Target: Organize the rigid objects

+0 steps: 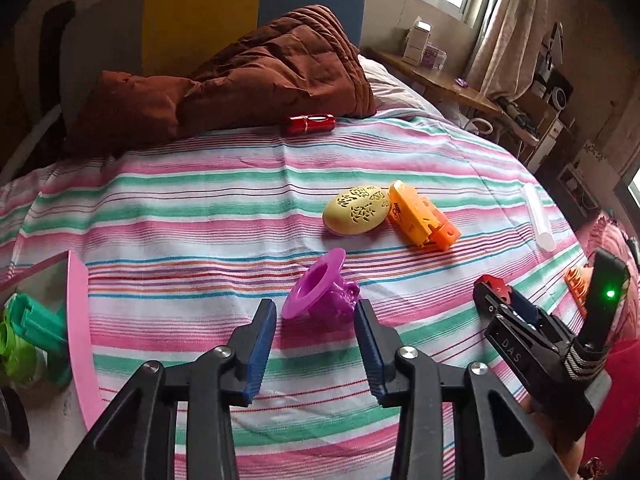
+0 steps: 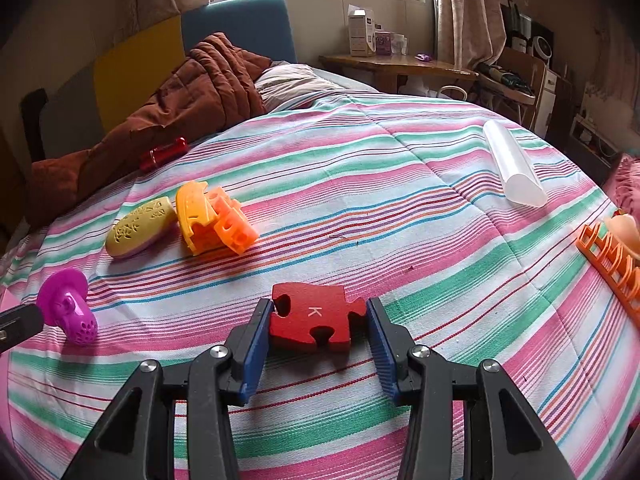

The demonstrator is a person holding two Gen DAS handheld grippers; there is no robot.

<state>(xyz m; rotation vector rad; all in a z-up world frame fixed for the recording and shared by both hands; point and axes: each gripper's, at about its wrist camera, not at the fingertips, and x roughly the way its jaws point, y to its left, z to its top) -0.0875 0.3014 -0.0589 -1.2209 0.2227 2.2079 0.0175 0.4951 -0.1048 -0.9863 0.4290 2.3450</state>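
Note:
A purple plastic funnel-shaped piece (image 1: 318, 292) lies on its side on the striped bed sheet (image 1: 200, 208). It sits just ahead of my left gripper (image 1: 316, 307), which is open; the tips flank it and the right pad looks close to its knobbly end. The same piece (image 2: 66, 304) shows at the left of the right wrist view. My right gripper (image 2: 319, 306) is shut on a red wooden puzzle piece (image 2: 308, 316) marked K, held flat just over the sheet. From the left wrist view the right gripper (image 1: 496, 296) is at the right with the red piece (image 1: 490, 282) in it.
A yellow oval case (image 1: 357, 210) and an orange block (image 1: 420, 216) lie together mid-bed. A red cylinder (image 1: 312, 123) rests by the brown quilt (image 1: 240, 76). A clear tube (image 2: 512, 164) and an orange rack (image 2: 612, 268) are at right. A pink box (image 1: 78, 320) holds green parts.

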